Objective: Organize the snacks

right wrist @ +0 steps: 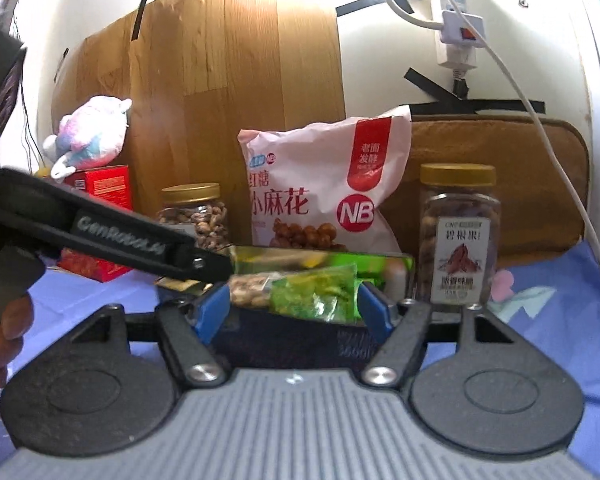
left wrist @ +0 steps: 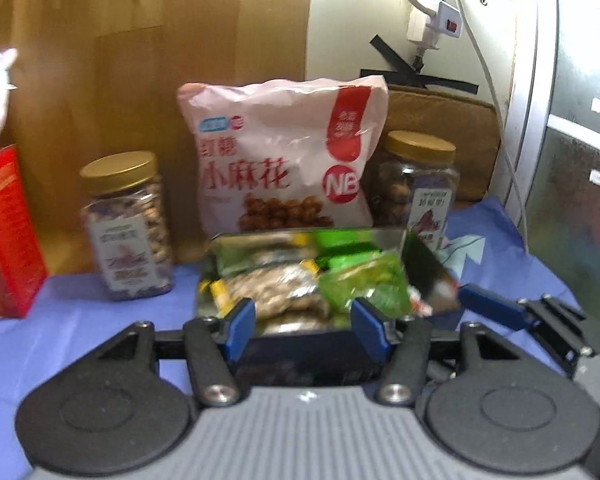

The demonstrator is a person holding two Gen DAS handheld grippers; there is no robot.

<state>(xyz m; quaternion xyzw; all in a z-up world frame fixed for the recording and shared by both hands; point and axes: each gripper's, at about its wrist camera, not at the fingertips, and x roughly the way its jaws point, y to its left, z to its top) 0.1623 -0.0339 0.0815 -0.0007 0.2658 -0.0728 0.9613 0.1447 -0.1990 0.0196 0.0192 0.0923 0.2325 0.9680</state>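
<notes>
the metal tin (left wrist: 420, 248) sat at frame centre in both wrist views, directly ahead of both tools, its long axis running left to right. the green packet (right wrist: 314, 294) lay in it beside the nut packet (left wrist: 272, 292). the right gripper (right wrist: 290, 310) stood spread around the green packet's ends; whether its pads touched it i could not tell. the left gripper (left wrist: 304, 322) was partly open, holding nothing, over the tin's near edge.
</notes>
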